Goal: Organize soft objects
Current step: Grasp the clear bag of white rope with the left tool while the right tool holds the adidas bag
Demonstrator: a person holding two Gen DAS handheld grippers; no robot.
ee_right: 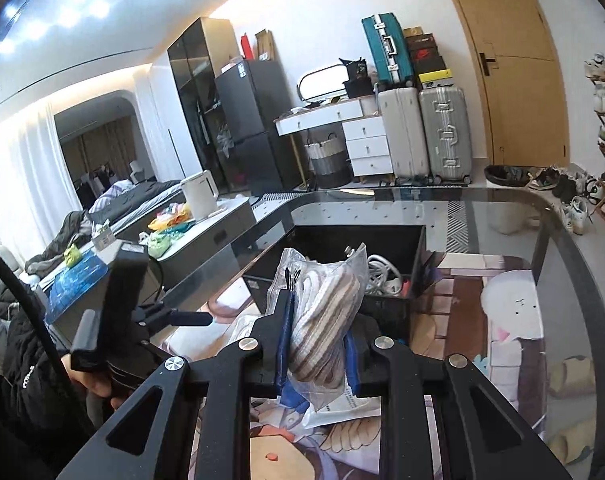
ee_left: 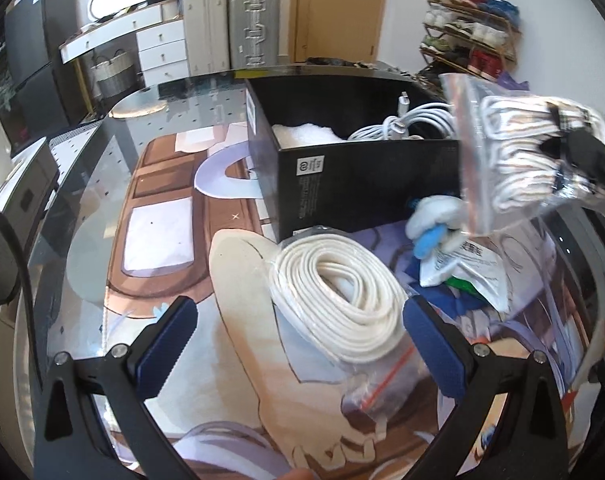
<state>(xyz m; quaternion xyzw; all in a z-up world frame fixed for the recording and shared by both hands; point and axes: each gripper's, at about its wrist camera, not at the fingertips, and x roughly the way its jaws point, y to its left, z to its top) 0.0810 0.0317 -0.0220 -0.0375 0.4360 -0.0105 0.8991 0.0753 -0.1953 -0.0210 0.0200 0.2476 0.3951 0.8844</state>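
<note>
— Two bundles left by the black box [ee_left: 366, 184]?

— Yes. The big coil in its bag [ee_left: 342, 304] lies on the mat just in front of the box, between the spread fingers of the left gripper [ee_left: 298, 344], untouched.

— And the smaller one?

— The right gripper [ee_right: 316, 344] pinches the bagged cable [ee_right: 326, 312], lifted beside the box. Looks like the carrying step; next, move over the opening and let go.

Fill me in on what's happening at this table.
A person is sorting bagged cables into the open black cardboard box. The right gripper is shut on a clear plastic bag of coiled white cable, held up beside the box. The left gripper is open over a second bagged white cable coil lying on the printed mat.
</note>
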